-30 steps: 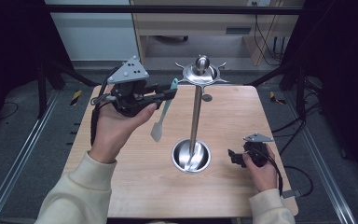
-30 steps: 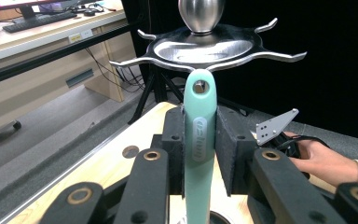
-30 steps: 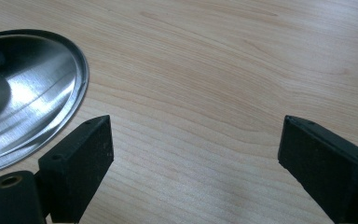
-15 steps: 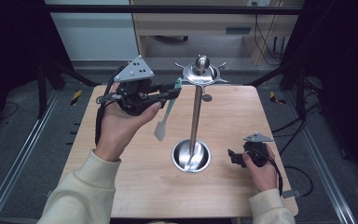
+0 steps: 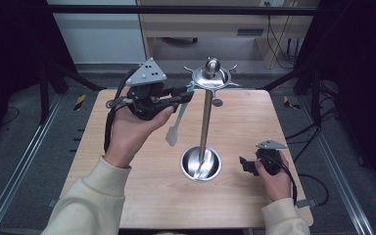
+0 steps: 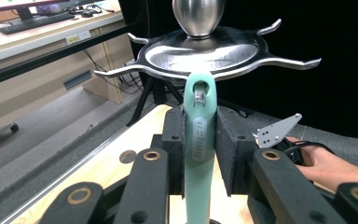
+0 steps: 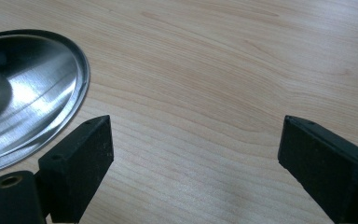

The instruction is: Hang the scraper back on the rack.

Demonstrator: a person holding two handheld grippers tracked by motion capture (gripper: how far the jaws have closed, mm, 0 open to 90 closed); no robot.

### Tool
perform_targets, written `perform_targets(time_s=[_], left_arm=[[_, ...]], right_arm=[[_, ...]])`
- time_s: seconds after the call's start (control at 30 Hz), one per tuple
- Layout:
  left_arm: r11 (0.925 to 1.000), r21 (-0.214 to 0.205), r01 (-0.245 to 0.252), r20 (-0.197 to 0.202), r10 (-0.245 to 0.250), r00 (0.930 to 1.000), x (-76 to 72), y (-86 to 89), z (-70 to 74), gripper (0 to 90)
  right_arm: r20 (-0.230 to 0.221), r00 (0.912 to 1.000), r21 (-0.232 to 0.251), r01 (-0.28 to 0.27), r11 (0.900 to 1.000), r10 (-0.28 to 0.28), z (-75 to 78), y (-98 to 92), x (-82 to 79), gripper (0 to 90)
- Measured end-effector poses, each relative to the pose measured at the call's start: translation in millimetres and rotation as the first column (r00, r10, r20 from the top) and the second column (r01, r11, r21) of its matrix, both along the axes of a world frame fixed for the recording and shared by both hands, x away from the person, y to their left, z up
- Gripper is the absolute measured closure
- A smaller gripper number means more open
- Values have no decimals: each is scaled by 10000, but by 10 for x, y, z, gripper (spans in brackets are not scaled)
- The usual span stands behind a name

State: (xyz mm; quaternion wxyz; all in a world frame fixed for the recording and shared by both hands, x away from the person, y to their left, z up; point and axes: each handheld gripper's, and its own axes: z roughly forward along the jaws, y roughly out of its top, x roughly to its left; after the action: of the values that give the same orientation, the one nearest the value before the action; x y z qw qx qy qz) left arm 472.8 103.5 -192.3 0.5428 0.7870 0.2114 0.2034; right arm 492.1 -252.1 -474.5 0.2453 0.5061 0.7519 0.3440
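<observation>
**Spatula lined up with a hook on the stand**

Above the far half of the wooden table (image 5: 142, 196), the left gripper (image 5: 185, 94) clamps a mint-green spatula (image 5: 175, 128) just below the top of its handle, so the blade hangs free toward the tabletop. Gripping that high leaves the hanging hole at the handle's end clear of the jaws. In the left gripper view the spatula (image 6: 199, 154) stands upright between the two black pads, and its hole sits directly under the rim of the steel stand's hook plate (image 6: 200, 53), with one curved prong seemingly just entering the hole. The upright hold looks chosen so the hole can meet a prong squarely; whether the prong already bears any weight cannot be told.

The stand (image 5: 205, 132) rises from a round dished base (image 5: 200, 164) near the table's middle, and its hooks are otherwise bare.

The right gripper (image 5: 245, 165) rests low beside that base, in the person's right hand (image 5: 274, 177), jaws spread wide with nothing between them. The right gripper view looks onto bare wood and the edge of the base (image 7: 28, 93). Parked there, it appears ready to steady the stand if the hooking nudges it.
</observation>
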Motion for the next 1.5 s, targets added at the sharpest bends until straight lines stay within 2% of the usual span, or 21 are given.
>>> perform_targets(time_s=[1.3, 1.5], left_arm=[[9999, -106, -24, 137, 25, 9999, 17, -20, -47, 730], [9997, -146, -179, 257, 182, 9995, 6, -3, -58, 665]], right_arm=[[-85, 10000, -54, 17, 10000, -17, -8, 1, 4, 97], [-78, 10000, -26, 33, 10000, -33, -5, 0, 3, 97]])
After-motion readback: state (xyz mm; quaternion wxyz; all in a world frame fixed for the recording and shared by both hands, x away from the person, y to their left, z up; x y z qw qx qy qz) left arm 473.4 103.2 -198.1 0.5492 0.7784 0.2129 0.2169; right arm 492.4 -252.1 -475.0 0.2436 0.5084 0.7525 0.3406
